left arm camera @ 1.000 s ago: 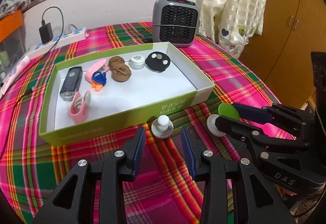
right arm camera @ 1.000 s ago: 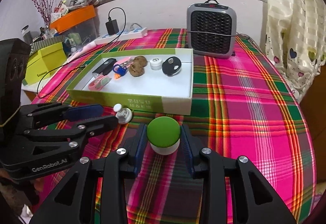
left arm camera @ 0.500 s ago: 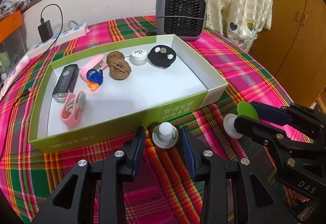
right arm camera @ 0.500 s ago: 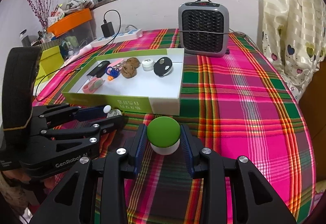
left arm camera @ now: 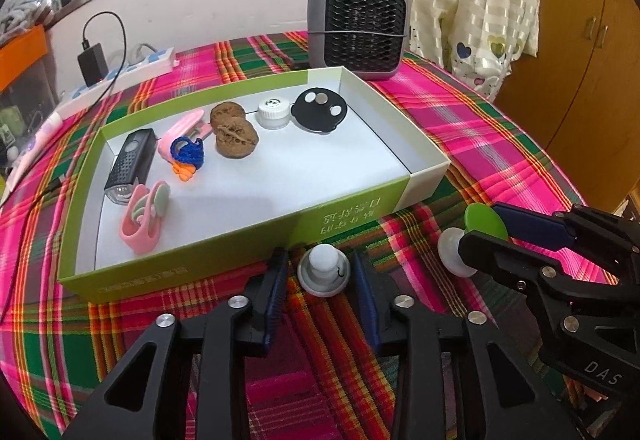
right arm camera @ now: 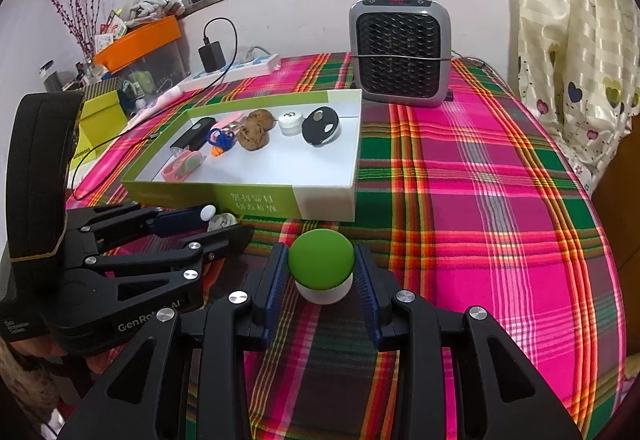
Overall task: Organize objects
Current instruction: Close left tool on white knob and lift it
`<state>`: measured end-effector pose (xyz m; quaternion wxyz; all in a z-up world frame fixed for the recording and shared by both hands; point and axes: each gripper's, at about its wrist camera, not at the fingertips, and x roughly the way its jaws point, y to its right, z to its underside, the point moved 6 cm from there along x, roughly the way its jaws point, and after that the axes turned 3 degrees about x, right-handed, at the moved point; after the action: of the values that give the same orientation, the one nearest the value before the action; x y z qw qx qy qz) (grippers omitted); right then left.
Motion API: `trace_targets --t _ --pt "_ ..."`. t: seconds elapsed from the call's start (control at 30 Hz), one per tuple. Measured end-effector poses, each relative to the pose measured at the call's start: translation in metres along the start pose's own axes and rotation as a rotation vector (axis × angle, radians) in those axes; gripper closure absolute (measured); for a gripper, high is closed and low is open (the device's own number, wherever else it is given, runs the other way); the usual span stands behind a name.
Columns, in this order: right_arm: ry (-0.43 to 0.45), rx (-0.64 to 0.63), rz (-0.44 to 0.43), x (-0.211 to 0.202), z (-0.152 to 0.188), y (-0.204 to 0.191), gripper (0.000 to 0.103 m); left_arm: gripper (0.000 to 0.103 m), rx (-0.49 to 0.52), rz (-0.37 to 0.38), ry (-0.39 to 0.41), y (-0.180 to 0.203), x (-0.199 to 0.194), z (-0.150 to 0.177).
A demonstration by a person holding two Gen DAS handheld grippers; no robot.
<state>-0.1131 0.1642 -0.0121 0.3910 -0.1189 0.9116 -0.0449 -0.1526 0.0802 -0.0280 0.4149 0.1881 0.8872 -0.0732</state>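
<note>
A white knob on a grey round base (left arm camera: 323, 271) lies on the plaid cloth just in front of the green box (left arm camera: 248, 232). My left gripper (left arm camera: 320, 280) is open, its fingers on either side of the knob with small gaps. My right gripper (right arm camera: 322, 272) is shut on a green-capped white mushroom object (right arm camera: 321, 264), held just above the cloth; it also shows in the left wrist view (left arm camera: 482, 222). The box holds a black light (left arm camera: 130, 163), pink clips (left arm camera: 142, 217), walnuts (left arm camera: 236, 135), a white cap (left arm camera: 273, 112) and a black disc (left arm camera: 319, 109).
A grey heater (left arm camera: 358, 25) stands behind the box. A power strip with a charger (left arm camera: 116, 73) lies at the back left. A curtain (right arm camera: 576, 39) hangs at the right. An orange bin (right arm camera: 138, 41) and a yellow box (right arm camera: 100, 119) stand off the table's left side.
My left gripper has moved forward so its fingers now straddle the white knob. My right gripper has kept its hold on the green-capped object and shifted slightly.
</note>
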Motion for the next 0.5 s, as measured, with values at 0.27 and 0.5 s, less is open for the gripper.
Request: trace_targets --t 0.27,0.5 --pt "-0.008 0.002 0.000 0.0028 0.0008 0.0005 0.068 0.079 0.000 0.001 0.000 0.0001 0.0004 0.0000" --pt "-0.009 0.001 0.000 0.0032 0.0006 0.0007 0.068 0.079 0.001 -0.001 0.000 0.0002 0.0002 0.0003"
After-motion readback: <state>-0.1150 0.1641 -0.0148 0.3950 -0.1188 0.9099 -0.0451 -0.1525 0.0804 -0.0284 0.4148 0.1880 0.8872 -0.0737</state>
